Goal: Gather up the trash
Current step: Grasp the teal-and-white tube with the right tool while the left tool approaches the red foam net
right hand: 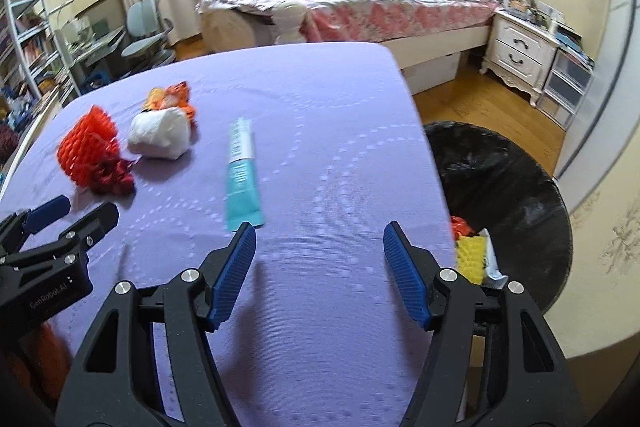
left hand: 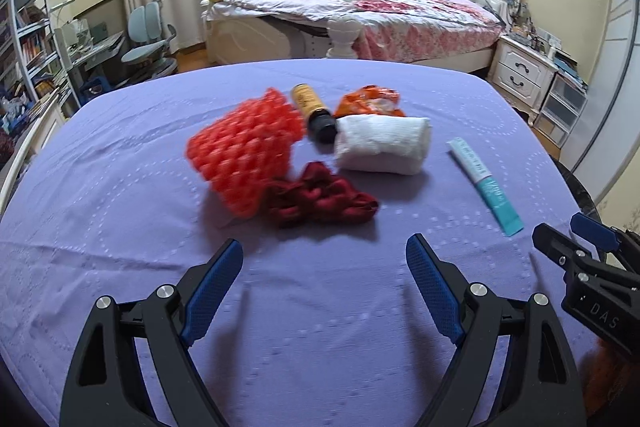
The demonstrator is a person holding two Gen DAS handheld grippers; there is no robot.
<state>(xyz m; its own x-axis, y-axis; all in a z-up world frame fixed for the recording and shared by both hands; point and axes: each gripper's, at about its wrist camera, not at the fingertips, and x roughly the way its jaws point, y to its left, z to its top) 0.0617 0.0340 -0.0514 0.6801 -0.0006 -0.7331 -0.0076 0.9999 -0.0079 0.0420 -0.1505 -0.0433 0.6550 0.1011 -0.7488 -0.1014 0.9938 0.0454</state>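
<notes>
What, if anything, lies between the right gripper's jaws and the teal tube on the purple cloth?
Nothing visible. The right gripper is open and empty, and the teal tube lies just beyond its left jaw on bare purple cloth. The white paper wad and red foam net sit off to the left.

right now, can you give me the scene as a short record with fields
surface: table under a purple cloth
trash on cloth: red foam net, dark red scrunchie, brown bottle, orange wrapper, white tissue roll, teal tube
bin: black-lined trash bin beside the table's right edge, some trash inside
left gripper: open, empty, above the cloth
right gripper: open, empty, near the tube's end
</notes>
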